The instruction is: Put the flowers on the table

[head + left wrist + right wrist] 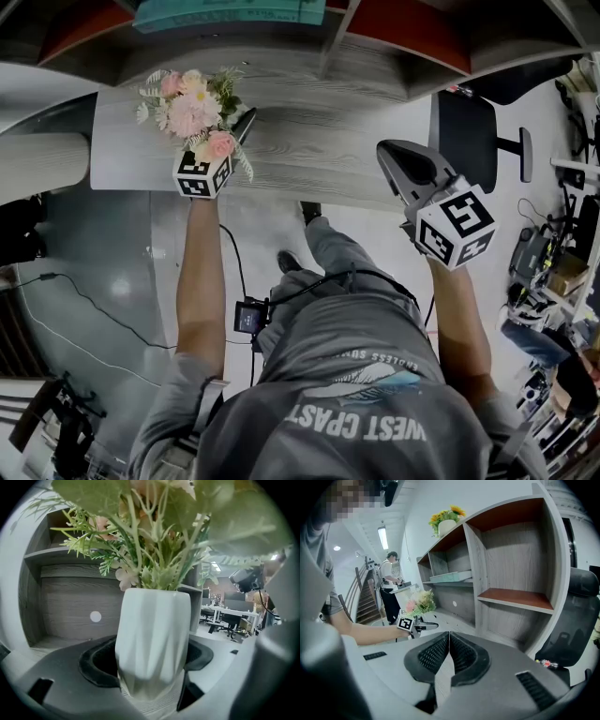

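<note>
A bunch of pink and cream flowers (192,108) with green sprigs stands in a white faceted vase (152,639). My left gripper (234,131) is shut on the vase, with a dark pad pressing each side. It holds the vase upright over the left part of the grey wood table (328,150). Whether the base touches the top is hidden. My right gripper (405,173) hangs at the table's front right edge, its jaws shut with nothing between them. In the right gripper view the flowers (420,603) show far off beyond those jaws (449,651).
A grey shelf unit (511,573) with red-brown boards rises behind the table, and a vase of yellow flowers (446,520) stands on top of it. A black office chair (473,131) stands to the right. Another person (389,585) stands far back by the stairs.
</note>
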{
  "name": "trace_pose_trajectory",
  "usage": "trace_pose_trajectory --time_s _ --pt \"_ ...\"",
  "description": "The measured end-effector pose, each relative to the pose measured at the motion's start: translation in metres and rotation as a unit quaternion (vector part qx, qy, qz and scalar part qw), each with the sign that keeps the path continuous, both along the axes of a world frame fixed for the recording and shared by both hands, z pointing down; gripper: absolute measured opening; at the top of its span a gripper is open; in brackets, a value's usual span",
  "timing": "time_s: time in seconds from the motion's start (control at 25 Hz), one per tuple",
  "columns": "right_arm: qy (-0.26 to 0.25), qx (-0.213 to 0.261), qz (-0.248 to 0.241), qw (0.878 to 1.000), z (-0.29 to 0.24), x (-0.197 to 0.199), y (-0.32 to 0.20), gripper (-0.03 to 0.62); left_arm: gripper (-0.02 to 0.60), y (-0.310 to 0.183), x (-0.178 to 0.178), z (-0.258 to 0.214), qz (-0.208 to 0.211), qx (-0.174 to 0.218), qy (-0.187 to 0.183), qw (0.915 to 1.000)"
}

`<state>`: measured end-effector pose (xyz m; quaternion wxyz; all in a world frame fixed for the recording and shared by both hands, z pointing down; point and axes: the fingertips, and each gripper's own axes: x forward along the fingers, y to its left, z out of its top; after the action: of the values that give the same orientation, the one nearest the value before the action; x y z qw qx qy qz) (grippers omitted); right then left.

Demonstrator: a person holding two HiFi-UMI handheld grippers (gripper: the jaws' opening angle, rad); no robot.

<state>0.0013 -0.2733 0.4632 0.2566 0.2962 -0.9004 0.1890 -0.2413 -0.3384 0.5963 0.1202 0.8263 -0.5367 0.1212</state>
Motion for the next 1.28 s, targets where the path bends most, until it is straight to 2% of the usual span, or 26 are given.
trace_pose_trajectory --time_s 0.24,1.28 --pt "-0.002 0.001 0.002 1.000 0.000 0.002 0.002 0.028 0.377 0.002 0.004 0.011 0.004 -0.007 -0.014 0.9999" --pt "-0.003 0.007 -0.009 1.000 -0.007 -0.010 0.007 0.028 0.377 0.005 0.009 0.006 0.023 0.004 -0.001 0.9997"
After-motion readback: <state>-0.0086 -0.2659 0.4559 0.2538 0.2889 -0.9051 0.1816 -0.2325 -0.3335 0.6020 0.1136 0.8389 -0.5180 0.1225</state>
